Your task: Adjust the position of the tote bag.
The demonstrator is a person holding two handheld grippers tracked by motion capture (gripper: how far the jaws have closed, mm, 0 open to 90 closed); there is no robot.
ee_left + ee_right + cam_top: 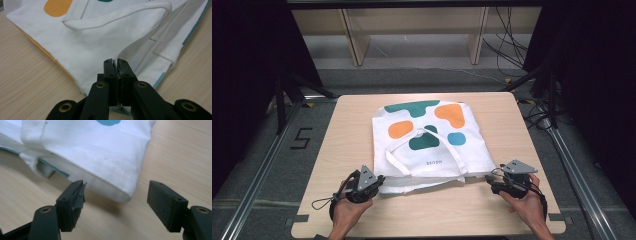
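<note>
A white tote bag (428,159) printed with green, orange and blue blobs lies flat on the wooden table (357,120), its mouth towards me. Its straps (398,165) lie loose on top. My left gripper (379,181) is at the bag's near left corner. In the left gripper view its jaws (115,62) are shut on an edge of the bag's fabric (100,47), which rises from between them. My right gripper (488,179) is just off the near right corner. Its jaws (116,187) stand wide open, and the bag's corner (117,170) lies just beyond them, untouched.
The table's near edge (427,231) is close behind both hands. Bare wood runs along the bag's left and right sides. Metal rails (262,165) flank the table, wooden frame legs (354,40) stand behind it, and cables (507,45) trail at the back right.
</note>
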